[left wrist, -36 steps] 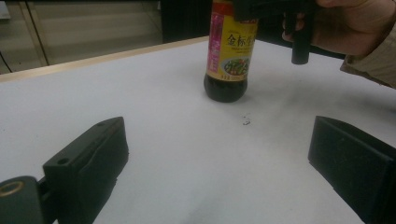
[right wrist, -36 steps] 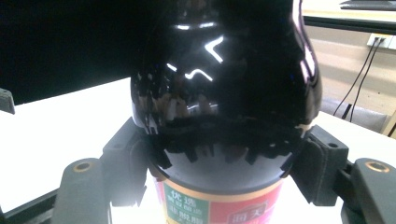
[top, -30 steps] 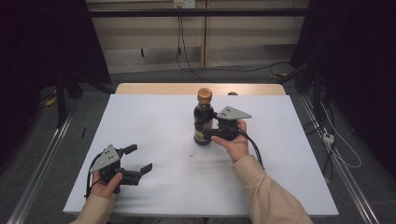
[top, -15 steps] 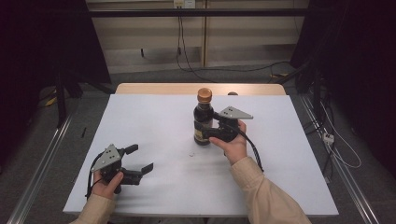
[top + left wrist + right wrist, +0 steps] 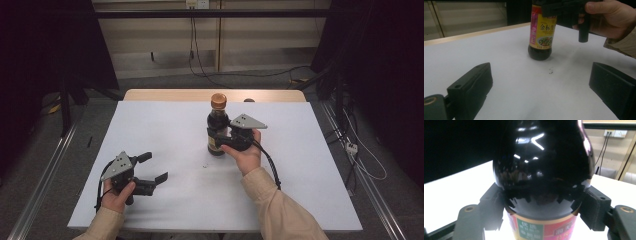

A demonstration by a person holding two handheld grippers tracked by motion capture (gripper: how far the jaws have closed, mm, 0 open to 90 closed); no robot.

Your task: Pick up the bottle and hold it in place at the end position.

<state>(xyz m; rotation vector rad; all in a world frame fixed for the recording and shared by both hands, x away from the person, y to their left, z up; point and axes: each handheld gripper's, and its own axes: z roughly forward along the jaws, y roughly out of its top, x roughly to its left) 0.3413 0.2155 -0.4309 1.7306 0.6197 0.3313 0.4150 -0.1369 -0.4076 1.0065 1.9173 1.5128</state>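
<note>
A white-covered worktop (image 5: 165,130) is standing on grey floor (image 5: 45,165), dark curtains (image 5: 45,40) are flanking it, and cables (image 5: 360,155) are trailing beside pale wall panels (image 5: 250,45).

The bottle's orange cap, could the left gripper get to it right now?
Probably yes. The left gripper is open, bare table lies before it, and the cap sticks up free above the right gripper clamping the bottle.

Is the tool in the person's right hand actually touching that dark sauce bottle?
Touching. In the right gripper view, both black jaws of the right tool press against the sides of the bottle.
</note>
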